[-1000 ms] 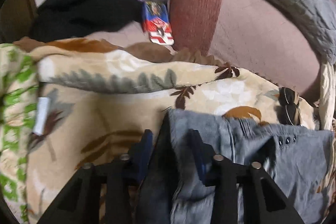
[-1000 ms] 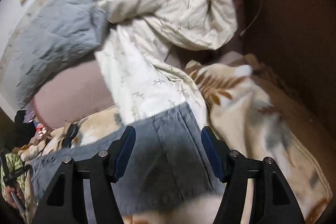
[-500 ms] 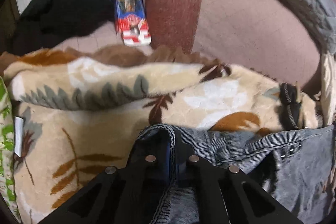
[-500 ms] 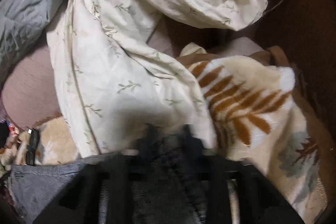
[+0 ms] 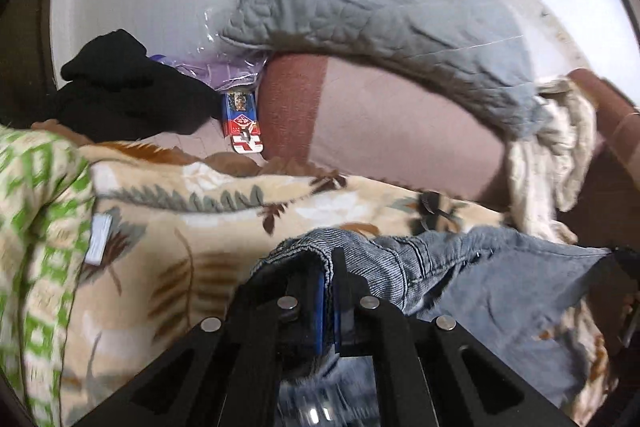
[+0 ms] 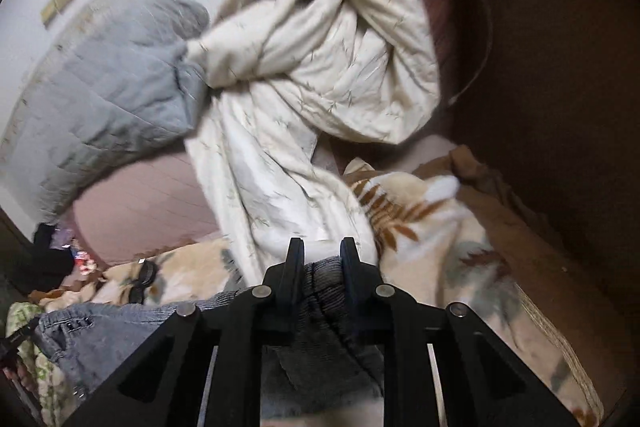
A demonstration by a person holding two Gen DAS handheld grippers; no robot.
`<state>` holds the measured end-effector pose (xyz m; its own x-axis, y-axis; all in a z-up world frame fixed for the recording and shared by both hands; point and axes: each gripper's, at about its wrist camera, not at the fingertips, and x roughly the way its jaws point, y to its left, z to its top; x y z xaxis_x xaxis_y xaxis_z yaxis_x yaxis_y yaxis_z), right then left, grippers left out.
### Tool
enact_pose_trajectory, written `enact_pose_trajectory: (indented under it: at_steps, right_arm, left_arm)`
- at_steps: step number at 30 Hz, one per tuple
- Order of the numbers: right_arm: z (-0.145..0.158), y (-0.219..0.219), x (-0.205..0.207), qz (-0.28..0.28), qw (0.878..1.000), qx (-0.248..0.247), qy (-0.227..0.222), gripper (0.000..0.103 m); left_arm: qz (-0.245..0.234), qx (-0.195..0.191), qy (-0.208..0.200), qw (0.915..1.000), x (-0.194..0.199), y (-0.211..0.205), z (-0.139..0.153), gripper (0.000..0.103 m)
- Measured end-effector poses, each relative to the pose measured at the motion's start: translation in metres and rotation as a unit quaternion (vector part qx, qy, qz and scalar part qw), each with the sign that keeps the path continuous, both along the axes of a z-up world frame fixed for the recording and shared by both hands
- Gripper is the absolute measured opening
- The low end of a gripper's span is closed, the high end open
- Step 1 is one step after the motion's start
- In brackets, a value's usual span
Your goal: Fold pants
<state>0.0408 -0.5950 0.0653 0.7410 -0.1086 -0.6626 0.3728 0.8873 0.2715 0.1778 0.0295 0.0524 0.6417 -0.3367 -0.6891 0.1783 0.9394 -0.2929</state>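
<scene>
Over the leaf-print blanket: left gripper clamped on the jeans waistband edge, right gripper pinching the opposite waistband corner, denim stretched between them.

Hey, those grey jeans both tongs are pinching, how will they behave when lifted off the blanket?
Probably floppy: the jeans sag and wrinkle between the left tongs and right tongs. Likely fairly heavy for cloth, since the denim looks thick and ribbed. Slipping seems unlikely, as both tongs clamp a bunched hem.
</scene>
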Motion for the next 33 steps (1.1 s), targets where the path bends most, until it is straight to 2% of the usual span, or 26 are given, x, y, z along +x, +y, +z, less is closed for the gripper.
enact_pose_trajectory:
  at_steps: [6,9,15,18,22,24,25,27,30,32,33]
  right_arm:
    - [0.005,0.012,-0.075,0.003,1.0,0.018,-0.011,0.019]
    - [-0.008,0.014,-0.115,0.002,0.999,0.035,-0.009,0.019]
    - [-0.038,0.031,-0.193,0.003,0.998,0.067,-0.003,0.019]
    - [-0.055,0.04,-0.211,0.005,0.997,0.07,0.017,0.019]
    - [-0.096,0.039,-0.218,-0.013,0.992,0.09,0.082,0.019]
    - [-0.108,0.035,-0.221,-0.027,0.988,0.114,0.103,0.025]
    - [-0.108,0.034,-0.223,-0.031,0.987,0.12,0.104,0.025]
    - [-0.099,0.032,-0.224,-0.04,0.987,0.119,0.097,0.032]
    - [-0.078,0.034,-0.223,-0.051,0.993,0.086,0.063,0.04]
    - [-0.071,0.039,-0.218,-0.05,0.995,0.078,0.044,0.042]
    - [-0.069,0.04,-0.215,-0.047,0.995,0.078,0.037,0.042]
  left_arm:
    - [-0.002,-0.035,-0.005,0.9994,-0.086,0.023,0.006,0.003]
    - [0.004,-0.054,0.0,0.9985,-0.125,0.037,-0.001,0.003]
    - [0.005,-0.056,0.014,0.9983,-0.191,0.058,-0.03,0.003]
    - [0.011,-0.048,0.028,0.9984,-0.203,0.062,-0.05,0.003]
    - [0.032,-0.066,0.046,0.9963,-0.207,0.071,-0.073,0.003]
    - [0.032,-0.073,0.05,0.9955,-0.21,0.074,-0.076,0.004]
    - [0.032,-0.077,0.052,0.9952,-0.21,0.075,-0.076,0.005]
    - [0.04,-0.079,0.048,0.9949,-0.211,0.081,-0.071,0.008]
    - [0.056,-0.087,0.035,0.9941,-0.212,0.089,-0.061,0.008]
    - [0.074,-0.077,0.023,0.994,-0.212,0.091,-0.054,0.009]
    - [0.087,-0.059,0.01,0.9944,-0.214,0.088,-0.048,0.008]
